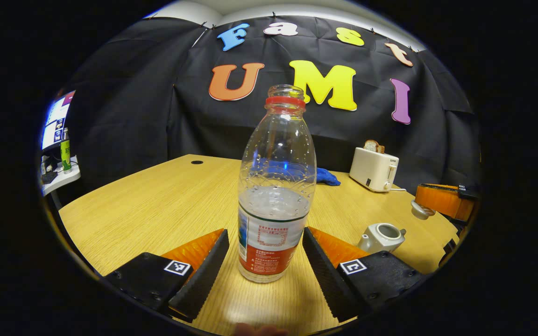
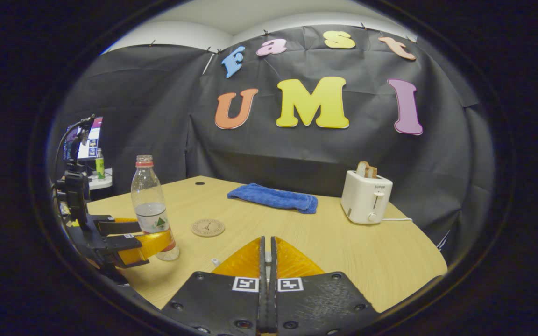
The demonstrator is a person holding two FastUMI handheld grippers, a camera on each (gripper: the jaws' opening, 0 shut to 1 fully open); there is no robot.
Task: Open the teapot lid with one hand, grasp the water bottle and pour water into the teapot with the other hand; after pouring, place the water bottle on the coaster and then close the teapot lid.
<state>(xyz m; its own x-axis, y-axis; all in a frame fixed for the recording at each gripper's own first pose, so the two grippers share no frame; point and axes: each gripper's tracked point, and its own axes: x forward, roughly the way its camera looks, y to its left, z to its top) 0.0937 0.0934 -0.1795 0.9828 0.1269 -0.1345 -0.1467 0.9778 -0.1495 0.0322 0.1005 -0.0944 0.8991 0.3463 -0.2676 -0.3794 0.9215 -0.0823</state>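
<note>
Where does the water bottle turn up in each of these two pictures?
Left gripper view: the water bottle stands upright at centre, between the left gripper's open fingers.
Right gripper view: it stands at the left, by the round coaster.
Shared landmark: the white toaster at the right.

Left gripper view: low over the table (image 1: pixel 157 205), very near the water bottle (image 1: pixel 276 186), facing the far wall.
Right gripper view: higher, farther back, facing the same wall.
Shared: bottle, table, toaster (image 2: pixel 366 198).
</note>
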